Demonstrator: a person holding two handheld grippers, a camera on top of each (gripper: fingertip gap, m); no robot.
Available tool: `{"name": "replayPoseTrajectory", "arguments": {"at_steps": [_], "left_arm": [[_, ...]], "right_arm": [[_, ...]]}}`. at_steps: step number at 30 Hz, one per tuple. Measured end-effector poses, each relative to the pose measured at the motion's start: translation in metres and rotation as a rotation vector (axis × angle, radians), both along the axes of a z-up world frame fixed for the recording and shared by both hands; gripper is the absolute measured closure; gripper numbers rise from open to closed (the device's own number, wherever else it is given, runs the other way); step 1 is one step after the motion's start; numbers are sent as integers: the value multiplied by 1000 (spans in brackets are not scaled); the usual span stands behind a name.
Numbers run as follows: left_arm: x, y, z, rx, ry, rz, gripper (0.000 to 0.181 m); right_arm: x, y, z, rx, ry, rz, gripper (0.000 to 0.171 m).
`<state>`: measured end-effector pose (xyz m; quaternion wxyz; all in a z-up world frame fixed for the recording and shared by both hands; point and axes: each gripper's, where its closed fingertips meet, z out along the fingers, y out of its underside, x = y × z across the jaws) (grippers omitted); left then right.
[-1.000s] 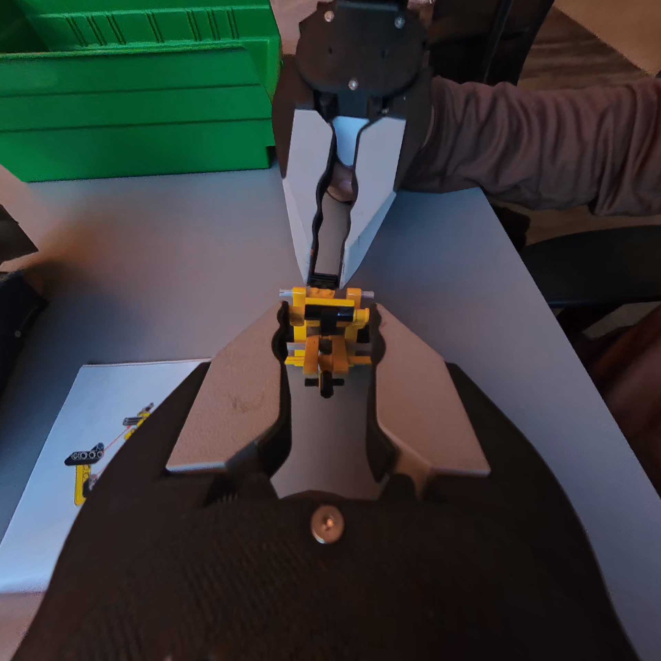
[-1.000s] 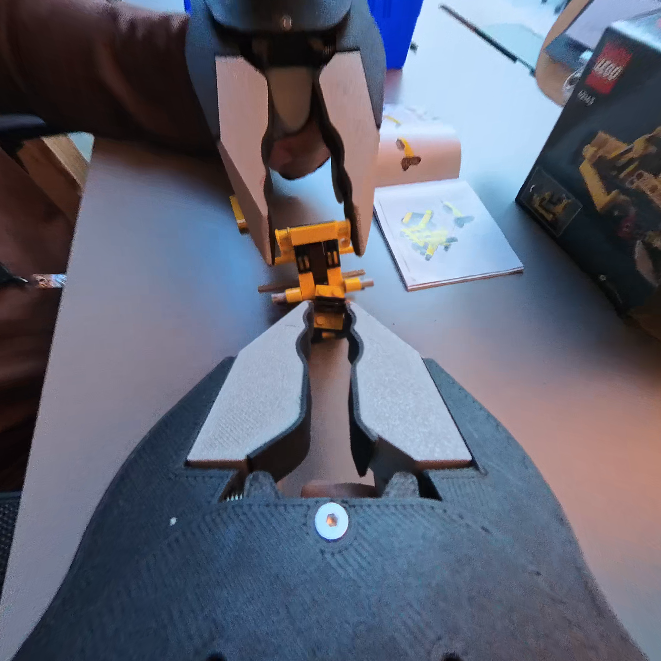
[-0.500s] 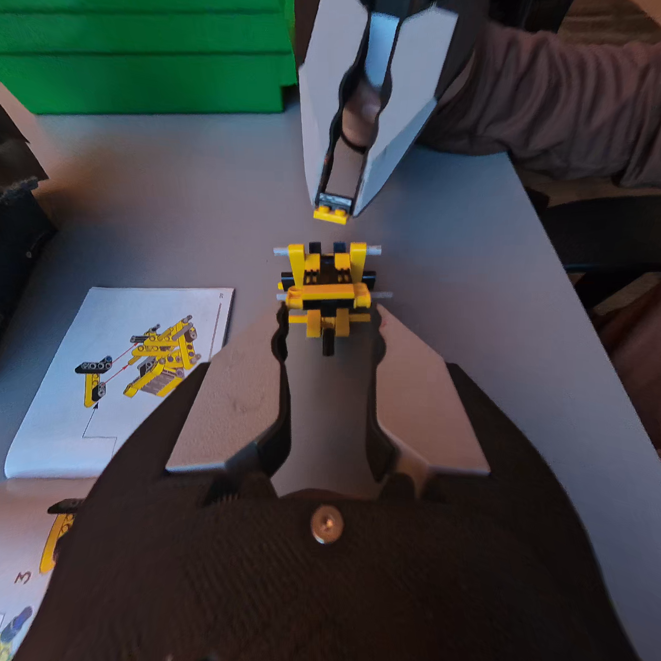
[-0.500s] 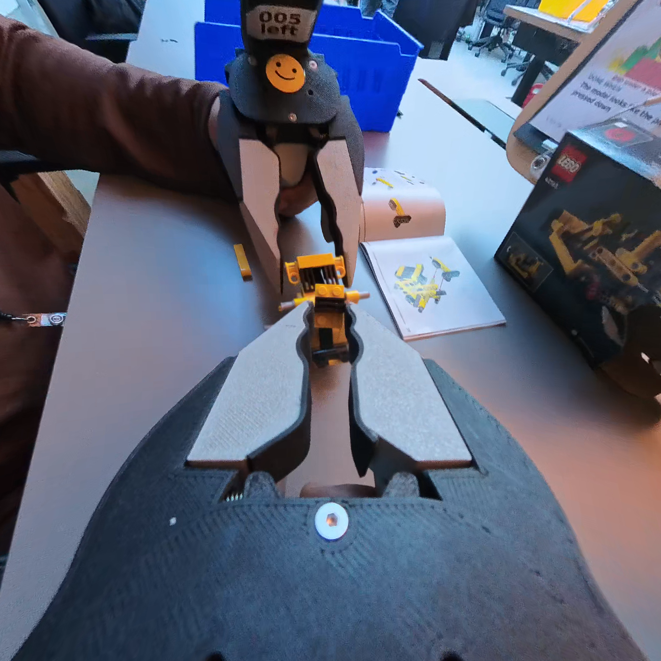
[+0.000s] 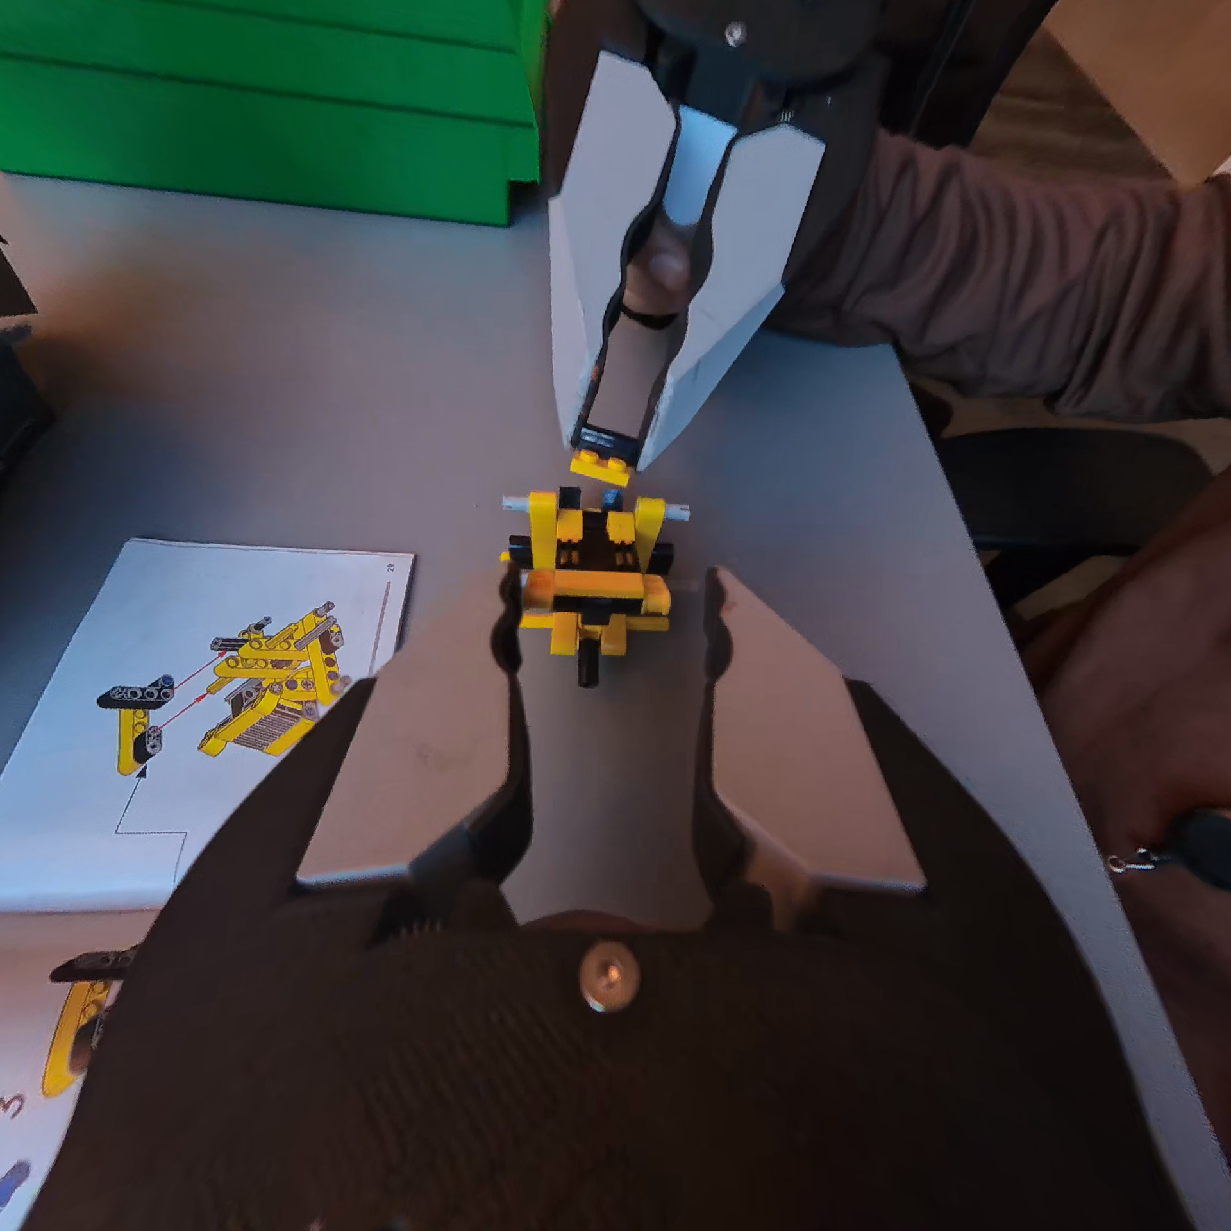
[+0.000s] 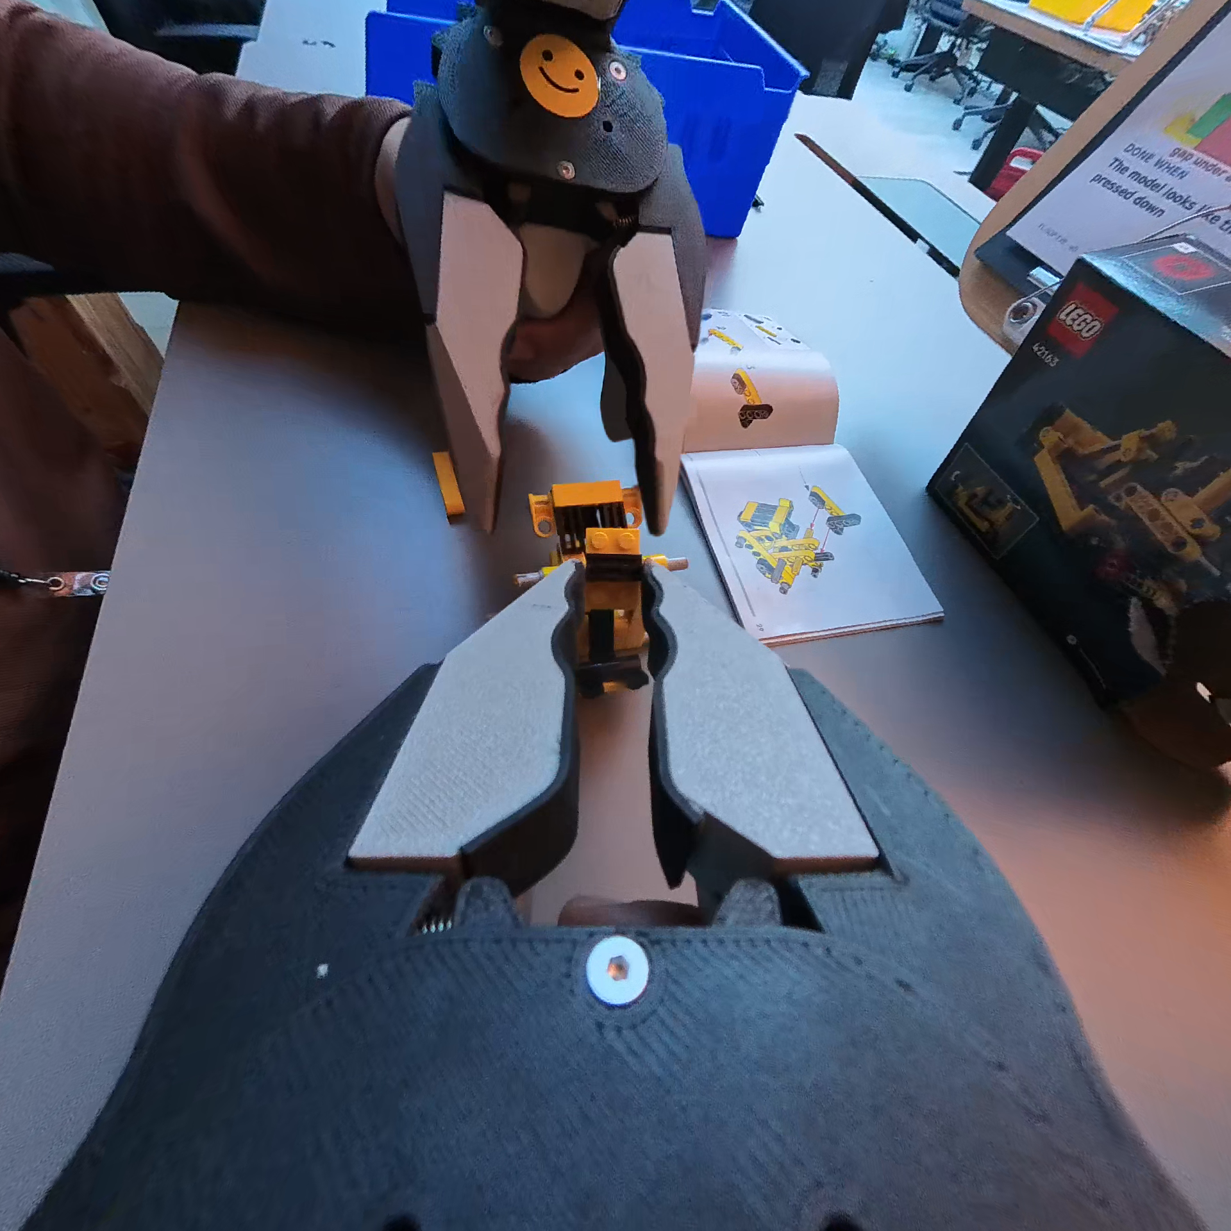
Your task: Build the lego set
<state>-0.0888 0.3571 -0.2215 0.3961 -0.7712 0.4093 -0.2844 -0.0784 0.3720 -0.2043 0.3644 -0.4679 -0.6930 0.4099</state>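
Well, the containers first: a green bin (image 5: 266, 113) stands at the far end of the grey table (image 5: 300, 373) in the left wrist view, and a blue bin (image 6: 726, 113) sits behind the left gripper in the right wrist view; neither shows its inside from these angles. A dark set box (image 6: 1092, 506) stands on the table's right side, cut off by the frame edge.

Plenty is hard to read. The open instruction booklet (image 6: 813, 539) is partly covered by the left gripper's body in the left wrist view, and the underside of the yellow and black model (image 5: 593, 579) cannot be seen, so whether it rests flat on the table is unclear (it looks so).

The left gripper (image 5: 609, 593) has its fingers spread wide to either side of the model, not touching it as far as I can tell. The right gripper (image 5: 609, 446) is pinched on a small piece, black above and yellow below (image 5: 601, 464), hanging just above the model's far end, apart from it. In the right wrist view that same piece (image 6: 611, 579) sits between the nearly closed tips, with the model beyond and below. A loose yellow beam (image 6: 447, 483) lies on the table beside the left gripper's finger.
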Motion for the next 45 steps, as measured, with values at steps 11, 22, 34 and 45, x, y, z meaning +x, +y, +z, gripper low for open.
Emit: {"name": "replayPoseTrajectory", "arguments": {"at_steps": [11, 22, 34, 45], "left_arm": [[-1, -4, -3, -2, -77, -18, 139], [-5, -10, -10, -83, -70, -23, 132], [-18, -15, -2, -16, 9, -5, 138], [-22, -15, -6, -35, 34, 9, 141]], "right_arm": [[-4, -4, -2, 107, -126, 71, 158], [-7, -5, -18, 269, -306, 93, 158], [-14, -11, -11, 339, -351, 121, 158], [3, 8, -16, 381, -431, 53, 158]]}}
